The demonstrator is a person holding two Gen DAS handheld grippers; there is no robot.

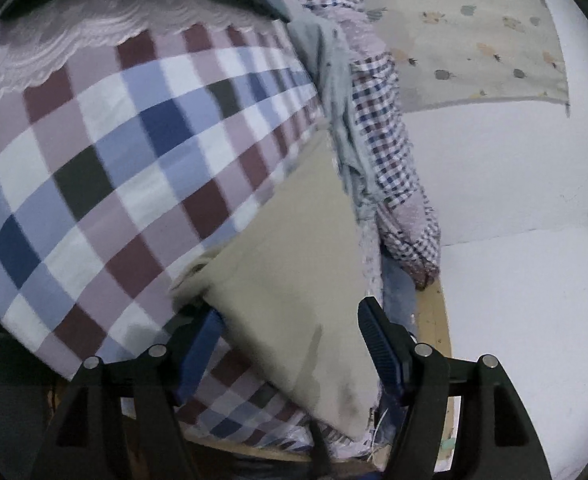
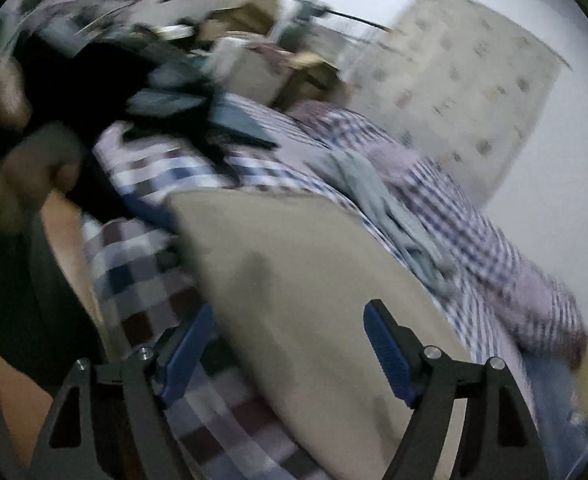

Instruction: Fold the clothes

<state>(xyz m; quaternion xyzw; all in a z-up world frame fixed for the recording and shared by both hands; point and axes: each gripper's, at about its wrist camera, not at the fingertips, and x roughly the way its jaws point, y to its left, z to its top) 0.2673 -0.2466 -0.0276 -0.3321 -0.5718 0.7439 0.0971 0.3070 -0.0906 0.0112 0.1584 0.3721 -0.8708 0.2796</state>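
the left gripper [image 1: 289,344] has its jaws spread wide, one blue pad on each side of a beige cloth [image 1: 294,264] that passes between them; the pads do not press on it. the beige cloth lies flat on a big checked bedcover [image 1: 105,168] in blue, maroon and white, near the bed's edge, with one corner reaching toward the camera. a pale lace-edged fabric [image 1: 53,48] lies over the far end of the bedcover. just beside the beige cloth a crumpled grey-green garment [image 1: 342,120] sits against a small-checked shirt [image 1: 390,152] that hangs down over the bed's side. past them are a white wall [image 1: 494,168] and a pale spotted sheet [image 1: 474,32]. the right wrist view is blurred: the right gripper [image 2: 289,344] also has its jaws spread apart above the beige cloth [image 2: 294,280], gripping nothing, and dark clothes [image 2: 173,96] are piled at the far end of the bed.
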